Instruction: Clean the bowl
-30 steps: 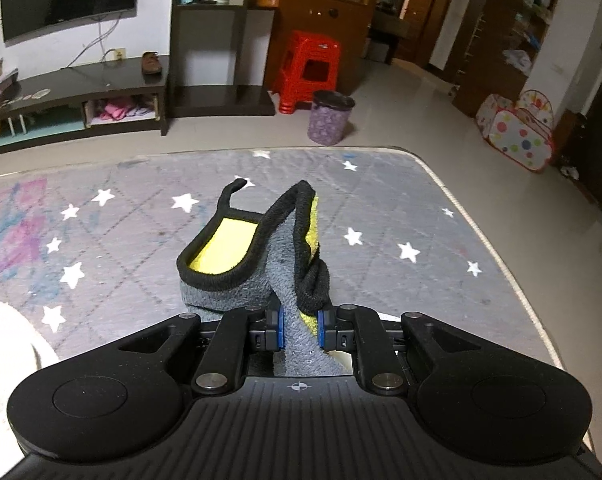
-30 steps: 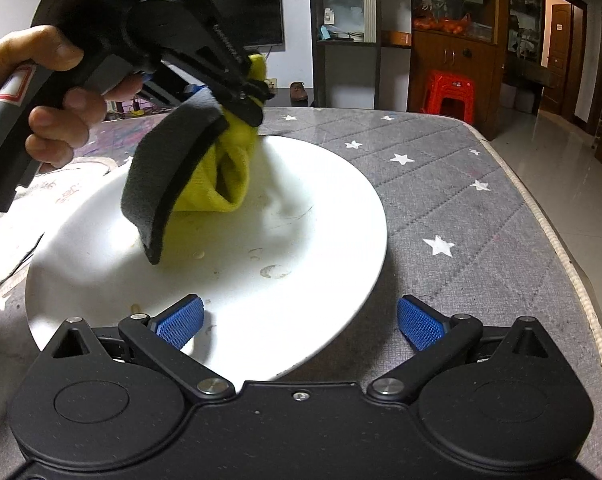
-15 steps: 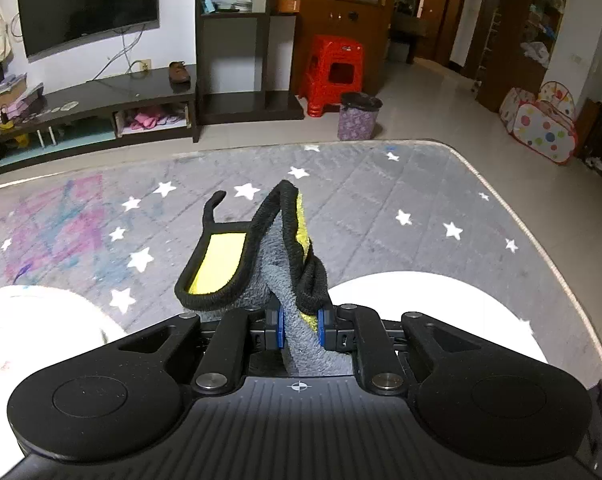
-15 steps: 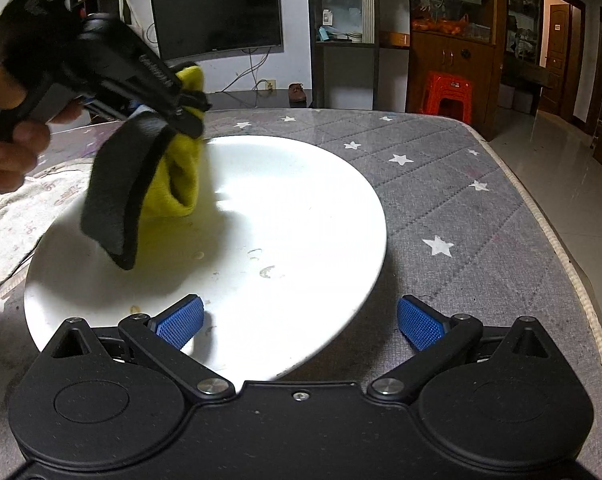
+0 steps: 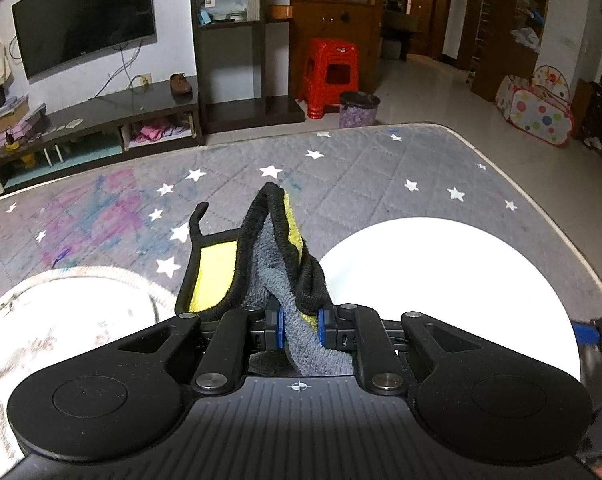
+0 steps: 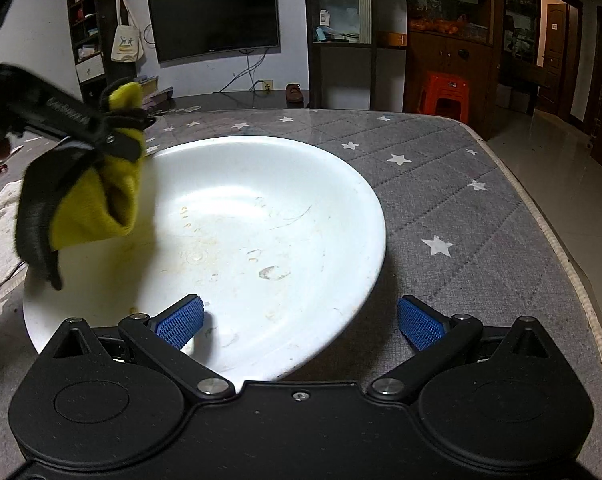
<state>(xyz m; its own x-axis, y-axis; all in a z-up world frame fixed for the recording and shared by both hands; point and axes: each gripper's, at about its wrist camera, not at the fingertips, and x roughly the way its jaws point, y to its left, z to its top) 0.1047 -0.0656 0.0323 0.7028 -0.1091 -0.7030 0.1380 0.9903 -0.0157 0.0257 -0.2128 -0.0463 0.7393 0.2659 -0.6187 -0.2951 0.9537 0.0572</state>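
Note:
A wide, shallow white bowl point(image 6: 261, 208) lies on the grey star-patterned mat point(image 6: 441, 200), with faint smears and crumbs inside. My left gripper point(image 6: 127, 136) is shut on a yellow and grey cloth with black edging point(image 6: 97, 204), which hangs over the bowl's left rim. In the left wrist view the cloth point(image 5: 277, 264) sticks up from between the blue pads of that gripper point(image 5: 299, 322), and the bowl point(image 5: 441, 280) lies to its right. My right gripper point(image 6: 301, 324) stands open at the bowl's near rim. One pad is over the inside, the other over the mat.
A rumpled white towel point(image 5: 53, 320) lies on the mat left of the bowl. The mat's piped edge point(image 6: 569, 264) runs along the right, with tiled floor beyond. A TV stand, a red stool point(image 5: 331, 72) and a purple bin point(image 5: 359, 110) stand past the far edge.
My left gripper has carried the cloth leftward across the bowl, from its far middle to its left rim. The right gripper has not moved.

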